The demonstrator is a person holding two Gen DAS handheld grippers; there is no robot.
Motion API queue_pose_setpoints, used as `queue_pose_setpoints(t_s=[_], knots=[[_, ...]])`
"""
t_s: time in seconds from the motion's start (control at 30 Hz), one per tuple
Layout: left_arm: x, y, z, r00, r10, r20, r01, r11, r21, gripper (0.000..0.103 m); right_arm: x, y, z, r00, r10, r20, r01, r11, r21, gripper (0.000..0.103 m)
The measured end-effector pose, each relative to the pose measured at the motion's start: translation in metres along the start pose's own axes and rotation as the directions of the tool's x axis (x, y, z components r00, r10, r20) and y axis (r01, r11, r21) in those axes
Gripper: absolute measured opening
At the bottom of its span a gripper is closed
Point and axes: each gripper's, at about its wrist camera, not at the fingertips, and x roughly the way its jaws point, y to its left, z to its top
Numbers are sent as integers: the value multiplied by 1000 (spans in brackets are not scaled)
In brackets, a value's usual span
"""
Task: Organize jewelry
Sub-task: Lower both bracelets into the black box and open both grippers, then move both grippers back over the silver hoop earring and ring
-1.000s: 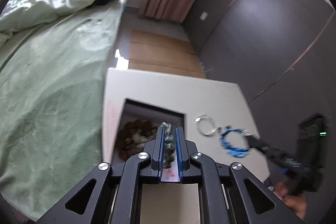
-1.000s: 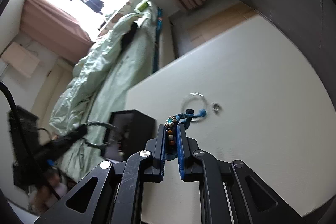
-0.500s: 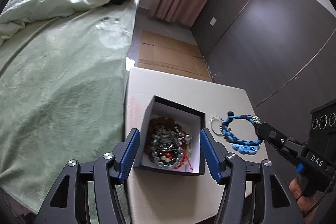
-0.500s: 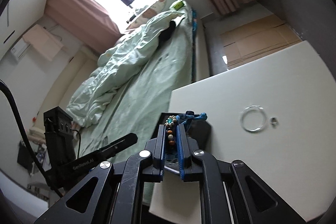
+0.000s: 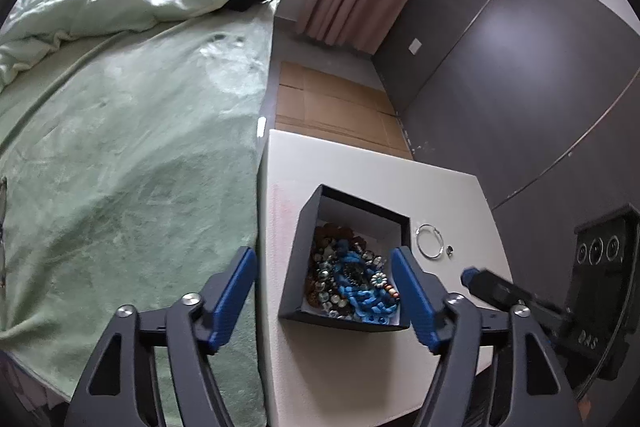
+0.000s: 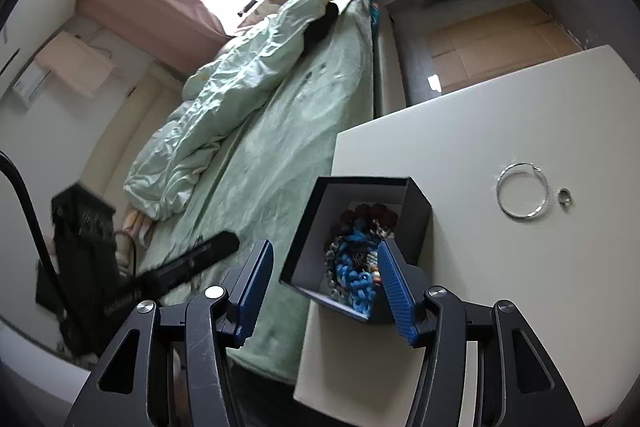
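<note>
A black box (image 5: 304, 259) (image 6: 312, 235) with a white lining stands on the white table (image 5: 360, 163) (image 6: 500, 131) near its bed-side edge. Beaded bracelets fill it, and a blue braided bracelet (image 5: 362, 297) (image 6: 354, 275) lies on top. A silver hoop (image 5: 429, 235) (image 6: 522, 190) and a small ring (image 5: 449, 249) (image 6: 564, 195) lie on the table right of the box. My left gripper (image 5: 322, 297) hovers before the box, its jaws opening and empty. My right gripper (image 6: 322, 291), jaws also opening and empty, hangs over the box's near corner; its black finger (image 5: 496, 287) shows in the left wrist view.
A bed with a pale green cover (image 5: 120, 155) (image 6: 272, 131) runs along the table's left side. Dark wall panels (image 5: 520, 75) stand behind and right of the table. Flattened cardboard (image 5: 332, 107) lies on the floor beyond it.
Both grippers were shut on bracelets one second ago. The left one opened first and its beads dropped into the box; the right one carried the blue bracelet over the box and let it go.
</note>
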Motion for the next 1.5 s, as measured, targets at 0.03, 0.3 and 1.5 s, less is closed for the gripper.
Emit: queue_pose_setpoints(t_s=[0.03,0.3,1.5], knots=[[1,-4,0,1000,-5,3,5,1000,7,75,-4,-2,-3,1000,1,2,-1,1000,-1,61],[10,-43,-3,999,-44,-1,44,995,87,92,-50,-34,-9,995,-68,78,63,996,61,93],[127,-181,-7,981,31,-190,32,948,317,90,-143,-177,-25,956,-183,228,103,941,323,102]])
